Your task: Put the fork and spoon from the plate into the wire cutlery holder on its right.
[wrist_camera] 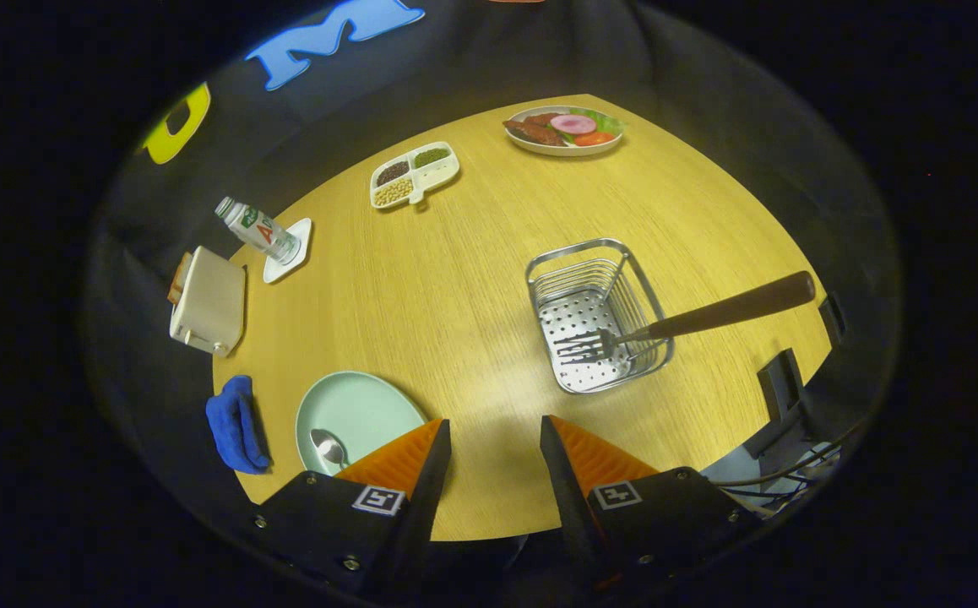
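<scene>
— Gripper (496,447) first: what are its fingers at?

— Spread apart with nothing between them, hanging over bare table (455,279). Below the gap there is just wood.

— And the fork?

— Fork (683,323) is already in the wire holder (594,317): tines down on the perforated floor, dark handle leaning out over the right-hand rim. It tilts because the holder is shallow, I'd say, so the rim props the handle.

— So the spoon is what's left.

— Yes. Spoon (328,447) lies on the green plate (362,405), its bowl showing just beside the left finger; its handle runs behind that finger, hidden.

— Anything in the way?

— A blue cloth (236,422) lies just left of the plate, and a toaster (209,302) beyond it — both well apart from the holder. The open stance suits a reach leftward for the spoon, by my reckoning.
</scene>
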### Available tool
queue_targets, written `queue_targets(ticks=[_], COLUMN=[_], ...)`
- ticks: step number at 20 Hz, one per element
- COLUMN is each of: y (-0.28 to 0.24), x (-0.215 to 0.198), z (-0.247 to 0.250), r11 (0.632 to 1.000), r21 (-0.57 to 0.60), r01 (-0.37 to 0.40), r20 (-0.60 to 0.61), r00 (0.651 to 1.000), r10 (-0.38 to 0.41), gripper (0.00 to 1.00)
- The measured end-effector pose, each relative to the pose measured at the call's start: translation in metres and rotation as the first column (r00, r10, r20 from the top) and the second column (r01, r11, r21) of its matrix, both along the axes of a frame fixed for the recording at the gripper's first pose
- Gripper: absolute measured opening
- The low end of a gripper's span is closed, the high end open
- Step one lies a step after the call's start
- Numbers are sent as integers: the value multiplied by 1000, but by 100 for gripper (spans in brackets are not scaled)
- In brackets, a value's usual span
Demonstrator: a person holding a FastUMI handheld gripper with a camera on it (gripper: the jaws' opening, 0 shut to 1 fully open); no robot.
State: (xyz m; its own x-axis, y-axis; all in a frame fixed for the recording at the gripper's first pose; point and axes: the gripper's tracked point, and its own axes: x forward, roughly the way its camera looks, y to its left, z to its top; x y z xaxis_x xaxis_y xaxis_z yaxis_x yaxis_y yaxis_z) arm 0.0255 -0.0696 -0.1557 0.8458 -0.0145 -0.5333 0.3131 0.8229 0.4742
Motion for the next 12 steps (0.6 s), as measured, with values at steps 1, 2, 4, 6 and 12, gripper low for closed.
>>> queue_targets(ticks=[1, 2, 4, 6, 12], y=[7, 13, 23, 34, 61], x=[5, 7, 14, 19, 30], z=[1, 3, 5, 7, 7], r11=[1000, 999, 998, 995, 985], r21=[-5, -11, -25, -37, -58], r01=[-18, -34, -63, -89, -160], r20=[-3, -3, -7, -11, -29], r00=[1000, 999, 998, 996, 987], r10=[18, 34, 62, 88, 159], gripper=[66, 66, 66, 66, 66])
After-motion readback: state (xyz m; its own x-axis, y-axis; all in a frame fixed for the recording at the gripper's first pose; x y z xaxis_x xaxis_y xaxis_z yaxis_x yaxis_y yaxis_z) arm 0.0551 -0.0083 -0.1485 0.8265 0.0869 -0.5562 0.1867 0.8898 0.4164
